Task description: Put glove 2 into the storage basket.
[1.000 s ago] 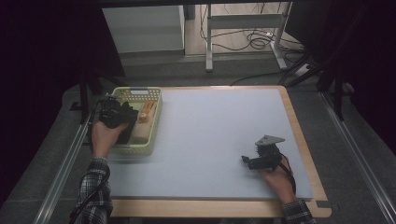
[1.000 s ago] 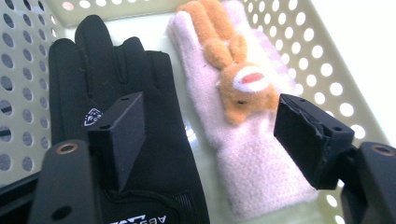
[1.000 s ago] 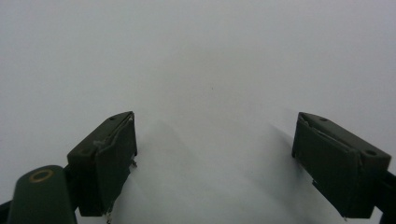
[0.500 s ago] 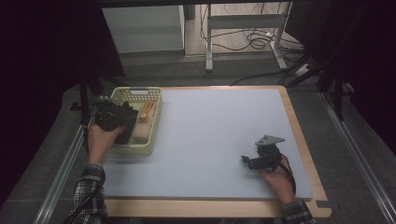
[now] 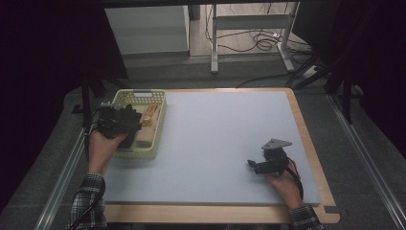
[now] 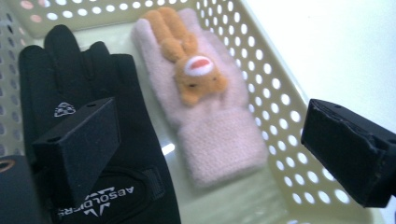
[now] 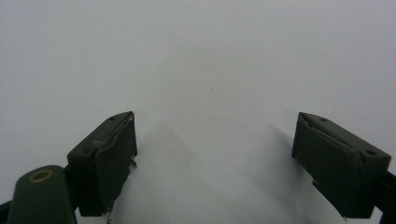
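L gripper [image 6: 205, 154] hangs over the basket [image 6: 280, 121] at the worktop's [image 5: 225, 139] left edge. Its fingers [image 6: 79, 140] stand wide, having just been opening, w/ nothing pinched between them; no pad presses on anything. One finger sits above the black glove [image 6: 70, 79], the other out past the basket's perforated side wall.

Black glove lies flat in the basket, fingertips toward the far wall. White print on its wrist strap reads "ABSOLDIERS" or close to it, seen upside down; small white logo on the back, too small to read.

Just beside it, touching or nearly so, lies a pink knit glove [image 6: 210, 121] w/ an orange plush bunny [image 6: 191, 60] sewn on the back. No writing on it.

R gripper [image 5: 268, 165] rests low near the worktop's right front, well apart from the basket. Its fingers [image 7: 107, 158] are spread wide too, empty, over bare pale surface.
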Tool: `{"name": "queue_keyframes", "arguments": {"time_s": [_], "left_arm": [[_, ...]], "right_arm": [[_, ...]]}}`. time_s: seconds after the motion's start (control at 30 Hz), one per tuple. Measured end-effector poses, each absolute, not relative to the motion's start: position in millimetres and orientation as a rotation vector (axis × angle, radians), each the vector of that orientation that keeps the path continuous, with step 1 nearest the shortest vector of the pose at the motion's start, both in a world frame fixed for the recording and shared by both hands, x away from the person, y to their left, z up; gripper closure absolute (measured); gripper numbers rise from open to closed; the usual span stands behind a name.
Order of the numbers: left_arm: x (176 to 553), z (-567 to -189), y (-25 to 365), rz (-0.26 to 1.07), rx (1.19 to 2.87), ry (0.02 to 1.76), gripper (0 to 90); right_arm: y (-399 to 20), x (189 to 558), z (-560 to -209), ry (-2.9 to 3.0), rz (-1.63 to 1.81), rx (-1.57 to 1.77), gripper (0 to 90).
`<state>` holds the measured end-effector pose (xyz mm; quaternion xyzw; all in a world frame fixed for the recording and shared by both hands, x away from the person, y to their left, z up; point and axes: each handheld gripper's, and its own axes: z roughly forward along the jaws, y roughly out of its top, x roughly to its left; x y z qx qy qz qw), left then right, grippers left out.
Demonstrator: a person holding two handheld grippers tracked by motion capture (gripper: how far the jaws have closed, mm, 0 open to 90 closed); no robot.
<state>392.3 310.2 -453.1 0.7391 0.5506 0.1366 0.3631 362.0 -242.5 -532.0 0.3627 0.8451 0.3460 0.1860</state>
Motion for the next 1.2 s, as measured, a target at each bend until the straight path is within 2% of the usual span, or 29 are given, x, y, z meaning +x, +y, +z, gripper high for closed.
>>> {"name": "queue_keyframes", "arguments": {"time_s": [0.6, 1.2], "left_arm": [[373, -450, 301, 0.369, 1.901, 1.317, 2.7], [358, -455, 274, 0.372, 1.949, 1.208, 2.3]], "right_arm": [[-242, 362, -532, 2.380, 0.973, 1.021, 13.6], [-242, 361, -532, 2.378, 0.972, 1.021, 13.6]]}}
